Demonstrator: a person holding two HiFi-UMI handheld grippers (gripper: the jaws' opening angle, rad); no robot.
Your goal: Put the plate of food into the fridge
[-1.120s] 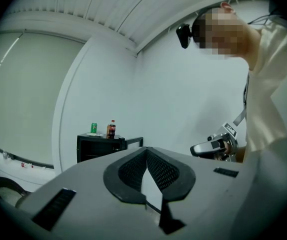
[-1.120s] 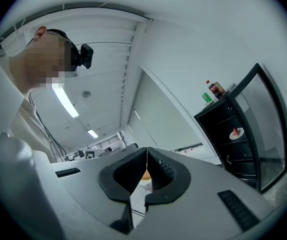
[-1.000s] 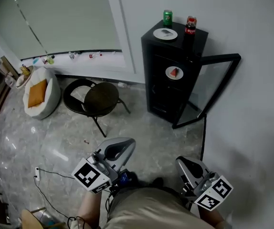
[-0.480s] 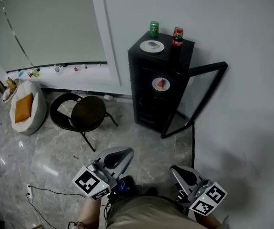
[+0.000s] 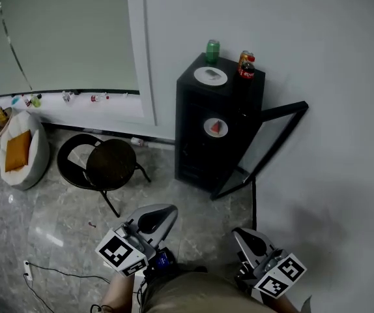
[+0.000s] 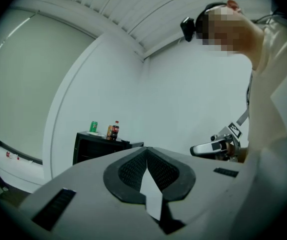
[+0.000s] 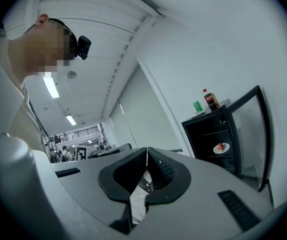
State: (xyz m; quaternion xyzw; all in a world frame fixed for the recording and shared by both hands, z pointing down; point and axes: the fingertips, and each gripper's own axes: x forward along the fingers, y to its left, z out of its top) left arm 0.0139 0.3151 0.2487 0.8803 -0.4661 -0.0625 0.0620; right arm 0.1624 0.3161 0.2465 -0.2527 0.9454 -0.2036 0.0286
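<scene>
A small black fridge [image 5: 203,149] stands against the white wall with its glass door [image 5: 265,145] swung open. Inside it, on a shelf, sits a white plate with a red piece of food [image 5: 216,127]; the right gripper view shows this plate [image 7: 220,147] too. A second white plate [image 5: 210,75] lies on the fridge top beside a green can [image 5: 212,49] and a cola bottle [image 5: 247,66]. My left gripper [image 5: 163,212] and right gripper [image 5: 242,235] are held low near the person's body, far from the fridge. Both are shut and hold nothing.
A dark round chair [image 5: 105,165] stands left of the fridge. A white cushioned seat with an orange pillow [image 5: 19,150] lies at the far left. Small items line the window ledge [image 5: 63,98]. A cable [image 5: 57,276] trails on the marble floor.
The head view has shifted, so the fridge sits more toward the middle and slightly lower. Both grippers stay shut near the body and have dropped a little in the picture.
</scene>
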